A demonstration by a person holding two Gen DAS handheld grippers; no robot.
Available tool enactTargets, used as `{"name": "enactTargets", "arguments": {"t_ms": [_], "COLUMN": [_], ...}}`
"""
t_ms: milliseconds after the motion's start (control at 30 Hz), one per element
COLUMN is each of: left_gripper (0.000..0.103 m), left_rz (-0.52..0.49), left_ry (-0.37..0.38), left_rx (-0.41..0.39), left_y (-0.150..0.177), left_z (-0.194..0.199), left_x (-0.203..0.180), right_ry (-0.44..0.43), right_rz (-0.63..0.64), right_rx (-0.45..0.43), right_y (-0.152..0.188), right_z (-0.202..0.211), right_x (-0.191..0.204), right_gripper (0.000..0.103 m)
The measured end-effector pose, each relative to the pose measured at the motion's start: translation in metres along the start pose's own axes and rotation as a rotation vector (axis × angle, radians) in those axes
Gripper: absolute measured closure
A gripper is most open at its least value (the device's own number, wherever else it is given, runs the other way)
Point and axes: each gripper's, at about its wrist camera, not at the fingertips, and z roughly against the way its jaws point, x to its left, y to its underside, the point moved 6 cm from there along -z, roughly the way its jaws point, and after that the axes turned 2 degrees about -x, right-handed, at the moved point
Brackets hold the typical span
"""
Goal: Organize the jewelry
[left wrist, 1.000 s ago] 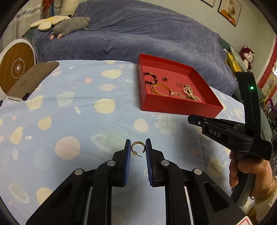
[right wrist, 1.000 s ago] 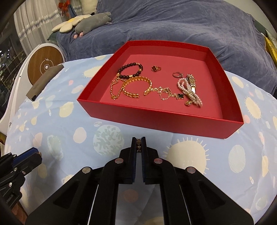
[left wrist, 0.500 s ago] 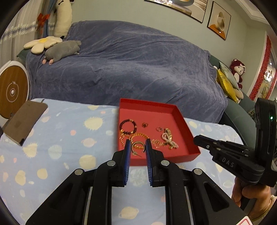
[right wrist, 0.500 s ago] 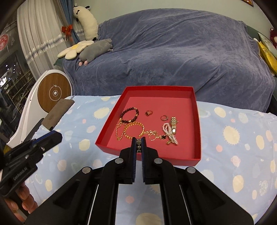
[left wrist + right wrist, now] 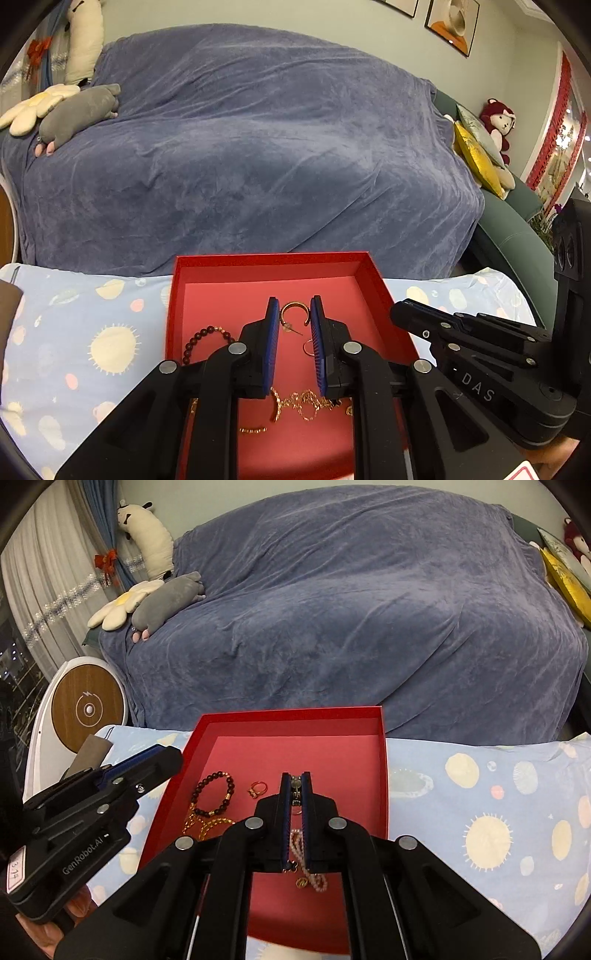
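Left tool (image 5: 293,314) held above the shallow red cardboard tray (image 5: 177,273), its blue-padded fingers narrowly parted and pinching a gold open-hoop earring (image 5: 294,312) by its two sides; hoop standing roughly upright, arch toward the far wall of the tray, open ends toward the camera, thin post slanting down and to the right. Seen only from the left wrist: that hoop, a small plain ring (image 5: 308,348) on the tray floor just under it, a tangle of gold chain (image 5: 303,400) nearer the camera, and the right tool's black body at the right edge. Right tool (image 5: 295,781) likewise over the same red tray (image 5: 382,768), jaws almost together and clamped on a small silvery metal piece (image 5: 295,788), long axis running along the fingers; kind of jewellery too small to tell. Shown only from the right wrist: a dark bead bracelet (image 5: 214,794) lying flat at the tray's left, a small gold ring with a red stone (image 5: 257,788) just beside it, a pale pearl strand (image 5: 306,853) partly hidden beneath the fingers, and the left tool at the left edge. Tray resting on the desk under a pale blue cloth printed with suns and planets (image 5: 480,812), a grey-blue draped sofa (image 5: 369,609) behind.
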Motion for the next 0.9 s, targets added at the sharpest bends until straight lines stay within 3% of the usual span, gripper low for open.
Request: {"name": "enactTargets", "arguments": {"t_ms": [200,300,400,433,567,633,767,900], "left_gripper": [0.089,0.089,0.082,0.071,0.048,0.045,0.039,0.035], "left_rz": [0.037,0.048,0.058,0.067,0.105,0.114,0.088,0.048], "left_ry": [0.034,0.026,0.021,0.009,0.002,-0.001,-0.031,-0.08], "left_rx": [0.073,0.07,0.078,0.084,0.031,0.002,-0.048,-0.055], "left_y": [-0.002,-0.005,-0.006,-0.007,-0.011,-0.012,-0.005,0.021], "left_z": [-0.052,-0.063,-0.069,-0.07,-0.048,-0.027,0.026,0.074], "left_x": [0.011,0.015,0.018,0.02,0.025,0.026,0.022,0.018], "right_ry": [0.0,-0.005,-0.003,0.005,0.008,0.003,-0.003,-0.01], "right_rz": [-0.031,-0.026,-0.027,-0.034,-0.038,-0.019,-0.006,-0.001], "right_rx": [0.052,0.055,0.038,0.028,-0.042,-0.073,-0.13,-0.153], "right_y": [0.002,0.0,-0.003,-0.004,-0.009,-0.01,-0.001,0.021], "right_z": [-0.042,-0.049,-0.049,-0.046,-0.015,0.009,0.063,0.109], "right_x": [-0.014,-0.015,-0.014,-0.015,-0.01,-0.004,0.009,0.022], "right_gripper": [0.099,0.099,0.096,0.094,0.069,0.069,0.051,0.046]}}
